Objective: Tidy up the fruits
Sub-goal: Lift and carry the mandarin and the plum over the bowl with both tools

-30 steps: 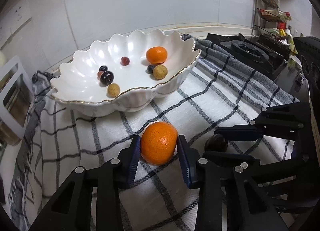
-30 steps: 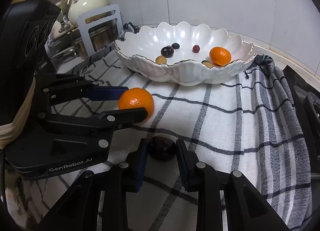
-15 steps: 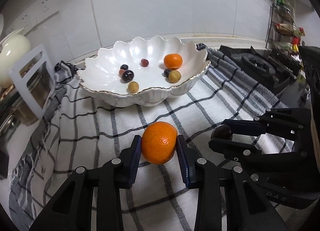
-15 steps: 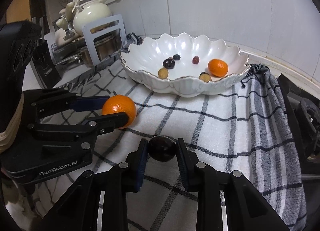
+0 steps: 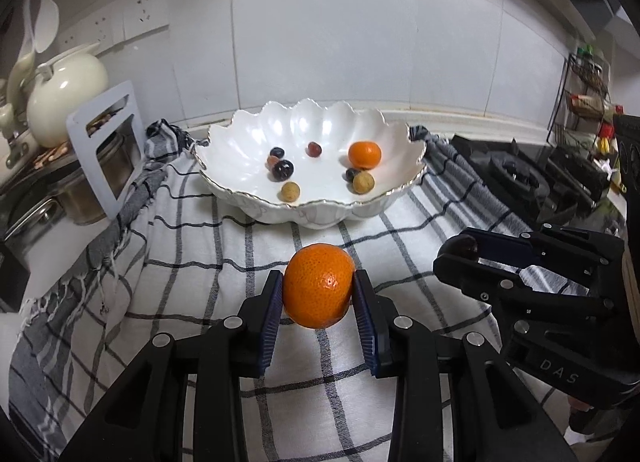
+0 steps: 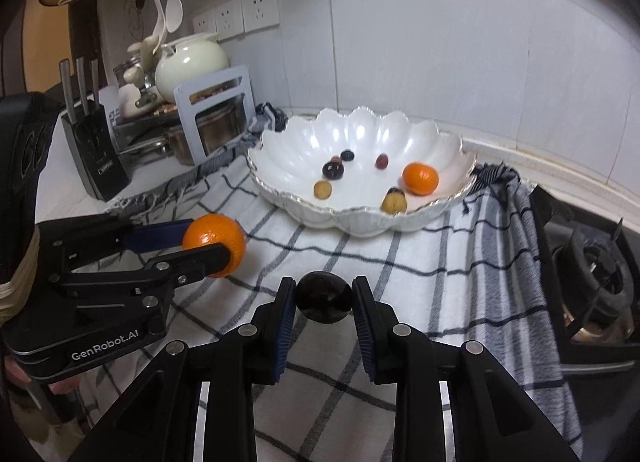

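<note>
My left gripper (image 5: pixel 318 294) is shut on an orange mandarin (image 5: pixel 319 286) and holds it above the checked cloth (image 5: pixel 192 270), in front of the white scalloped bowl (image 5: pixel 320 213). It also shows in the right wrist view (image 6: pixel 208 240) with the mandarin (image 6: pixel 216 236). My right gripper (image 6: pixel 324 298) is shut on a dark plum (image 6: pixel 324 297), also lifted; it shows at the right in the left wrist view (image 5: pixel 460 250). The bowl (image 6: pixel 360 221) holds another mandarin (image 6: pixel 420 178), dark grapes (image 6: pixel 334 169) and small tan fruits (image 6: pixel 322 189).
A pot with a grey rack (image 6: pixel 216 117), a cream teapot (image 6: pixel 192 61) and a knife block (image 6: pixel 94 149) stand to the left. A black gas stove (image 6: pixel 592 274) lies to the right. A tiled wall is close behind the bowl.
Both grippers have risen off the cloth with their fruit and drawn back from the bowl, which now looks smaller and farther. Both grips have held.
</note>
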